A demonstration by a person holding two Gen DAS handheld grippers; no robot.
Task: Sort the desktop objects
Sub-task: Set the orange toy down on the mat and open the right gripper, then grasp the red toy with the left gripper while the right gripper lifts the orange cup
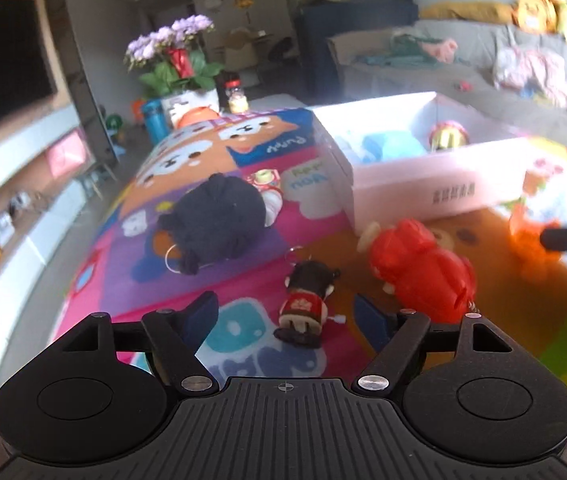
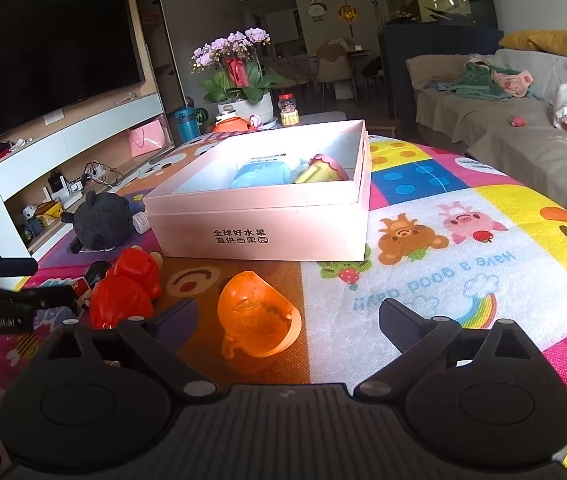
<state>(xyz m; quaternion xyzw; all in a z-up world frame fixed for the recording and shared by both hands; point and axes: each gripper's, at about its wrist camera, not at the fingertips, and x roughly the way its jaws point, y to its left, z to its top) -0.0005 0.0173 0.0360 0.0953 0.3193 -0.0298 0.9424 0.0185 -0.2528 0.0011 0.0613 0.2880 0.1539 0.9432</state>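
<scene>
— Bright cartoon mat (image 2: 463, 240) covered the counter; where did the toys lie?
— Orange toy (image 2: 257, 316) lay between the right gripper (image 2: 283, 316)'s open jaws, unpressed. Small figurine (image 1: 307, 304) lay between the left gripper (image 1: 287, 312)'s open jaws; pink box (image 2: 259, 220) stood beyond.
</scene>
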